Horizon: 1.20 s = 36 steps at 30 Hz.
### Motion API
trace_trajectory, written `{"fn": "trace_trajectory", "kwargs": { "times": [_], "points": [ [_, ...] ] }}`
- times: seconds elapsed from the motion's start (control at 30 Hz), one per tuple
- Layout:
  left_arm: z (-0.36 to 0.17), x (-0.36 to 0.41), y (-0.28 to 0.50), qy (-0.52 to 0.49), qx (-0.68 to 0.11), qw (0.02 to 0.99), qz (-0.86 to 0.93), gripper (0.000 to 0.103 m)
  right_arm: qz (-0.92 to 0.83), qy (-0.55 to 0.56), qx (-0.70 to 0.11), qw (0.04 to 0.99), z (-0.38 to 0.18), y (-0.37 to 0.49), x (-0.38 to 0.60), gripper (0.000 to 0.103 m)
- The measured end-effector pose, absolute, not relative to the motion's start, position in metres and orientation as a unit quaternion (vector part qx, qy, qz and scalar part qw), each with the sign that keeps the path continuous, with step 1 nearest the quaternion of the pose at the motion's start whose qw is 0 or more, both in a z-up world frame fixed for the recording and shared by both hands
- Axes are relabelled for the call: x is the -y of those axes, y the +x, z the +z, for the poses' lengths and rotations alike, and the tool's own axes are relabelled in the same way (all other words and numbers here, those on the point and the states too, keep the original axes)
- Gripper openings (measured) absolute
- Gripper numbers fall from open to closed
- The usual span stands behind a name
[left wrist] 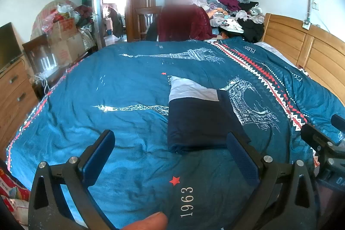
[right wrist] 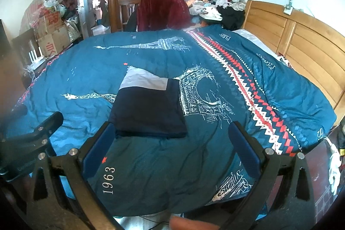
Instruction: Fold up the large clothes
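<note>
Folded navy-and-white garment (left wrist: pixel 198 120) lying flat mid-bed on teal quilt (left wrist: pixel 107 105), compact rectangle, edges fairly square. Fold judged finished or nearly so. Left gripper (left wrist: pixel 172 156) and right gripper (right wrist: pixel 172 141) spread wide, empty, hovering near side, clear of cloth.

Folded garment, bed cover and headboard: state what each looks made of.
Folded garment: soft woven or knit cloth, matte navy with a pale grey panel; it lies flat with creased edges.
Bed cover: padded printed fabric, likely cotton, matte teal; it puffs and wrinkles.
Headboard: wood or wood veneer, light brown with a mild sheen; grain and panel grooves show.
</note>
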<state>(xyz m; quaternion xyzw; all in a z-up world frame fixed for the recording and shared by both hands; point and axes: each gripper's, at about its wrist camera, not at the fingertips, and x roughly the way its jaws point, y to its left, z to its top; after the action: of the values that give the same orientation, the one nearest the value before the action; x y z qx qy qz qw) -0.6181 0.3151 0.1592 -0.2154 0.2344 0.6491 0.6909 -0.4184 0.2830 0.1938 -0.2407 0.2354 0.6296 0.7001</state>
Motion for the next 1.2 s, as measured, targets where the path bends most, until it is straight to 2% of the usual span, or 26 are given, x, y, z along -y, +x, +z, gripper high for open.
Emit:
{"fn": "trace_trajectory", "kwargs": {
  "times": [1.2],
  "points": [
    [0.148,-0.318,-0.616,-0.224,-0.257,0.675,0.655,0.103,0.632,-0.254,-0.239,0.692,0.190,-0.424,-0.286,0.103]
  ]
}}
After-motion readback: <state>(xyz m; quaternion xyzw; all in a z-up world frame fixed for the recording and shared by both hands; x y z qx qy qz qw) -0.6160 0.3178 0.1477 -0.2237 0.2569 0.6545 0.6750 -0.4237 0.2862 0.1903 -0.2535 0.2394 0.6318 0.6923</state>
